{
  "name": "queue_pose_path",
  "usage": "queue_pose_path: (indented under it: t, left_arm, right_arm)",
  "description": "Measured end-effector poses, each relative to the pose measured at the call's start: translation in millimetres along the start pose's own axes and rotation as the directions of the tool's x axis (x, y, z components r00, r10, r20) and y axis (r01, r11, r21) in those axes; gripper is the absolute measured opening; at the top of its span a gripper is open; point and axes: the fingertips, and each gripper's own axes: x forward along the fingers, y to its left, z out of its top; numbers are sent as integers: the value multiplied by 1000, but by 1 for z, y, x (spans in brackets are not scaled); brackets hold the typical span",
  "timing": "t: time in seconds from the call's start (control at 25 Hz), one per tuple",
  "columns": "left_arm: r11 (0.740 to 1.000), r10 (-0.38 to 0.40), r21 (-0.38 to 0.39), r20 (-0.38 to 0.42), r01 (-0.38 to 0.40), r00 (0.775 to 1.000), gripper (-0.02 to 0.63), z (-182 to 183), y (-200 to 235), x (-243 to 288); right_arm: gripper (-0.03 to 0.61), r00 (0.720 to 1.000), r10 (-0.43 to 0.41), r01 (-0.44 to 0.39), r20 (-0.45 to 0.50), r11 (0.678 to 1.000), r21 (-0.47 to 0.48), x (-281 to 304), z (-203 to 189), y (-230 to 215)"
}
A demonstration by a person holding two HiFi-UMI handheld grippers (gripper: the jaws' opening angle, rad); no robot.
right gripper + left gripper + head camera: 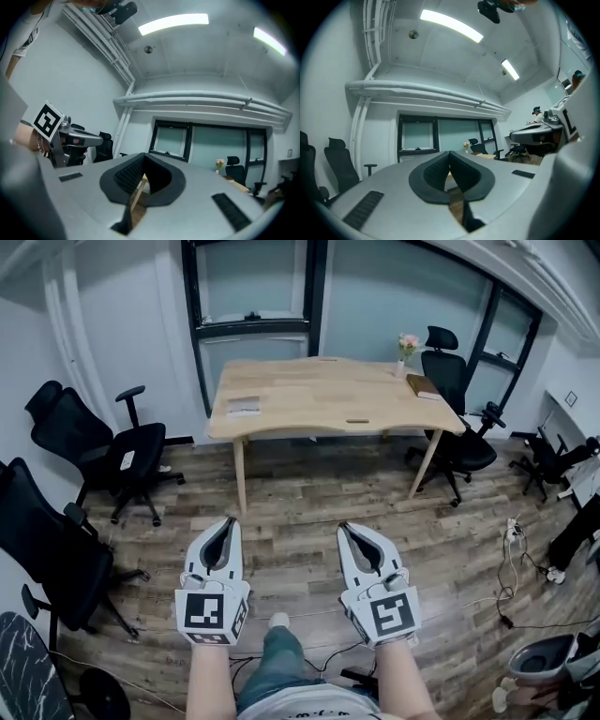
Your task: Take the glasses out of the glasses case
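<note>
The wooden table (pixel 309 390) stands a few steps ahead of me. On it lie a flat grey item (pixel 244 406) at the left and a small dark item (pixel 357 421) near the front edge; which one is the glasses case I cannot tell. No glasses show. My left gripper (pixel 228 521) and right gripper (pixel 344 525) hang side by side over the floor, well short of the table. Both are shut and hold nothing. In the left gripper view the left gripper (pixel 450 153) has its jaws meeting at the tips. The right gripper (pixel 142 155) looks the same in the right gripper view.
A brown book (pixel 423 385) and a small flower vase (pixel 407 345) sit at the table's right end. Black office chairs stand at the left (pixel 103 451) and right (pixel 459 418). Cables (pixel 511 568) trail over the wooden floor at the right.
</note>
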Motion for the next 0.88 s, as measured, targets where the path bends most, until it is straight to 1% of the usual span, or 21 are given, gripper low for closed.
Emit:
queue_pose_path:
  t: [0.24,0.4,0.6,0.88]
  left_arm:
    - [1000,-6,-5,-16,5,1000,17,-16,70,112]
    - [1000,-9,-4,-20,9,1000,17,-22,107,174]
    - [1000,13,26,-29,-13,999,17,-31,144,225]
    - [998,61,16,-52,-61,997,17,-51,189,273]
  right_arm:
    - [12,1000,5,-5,-25,1000,-17,128,-15,-31]
    - [12,999,22,-24,-49,999,-26,199,-24,-45]
    - [12,997,45,-46,-55,999,-22,266,-33,-57]
    - [12,994,78,-78,-79,997,-2,331,-62,-74]
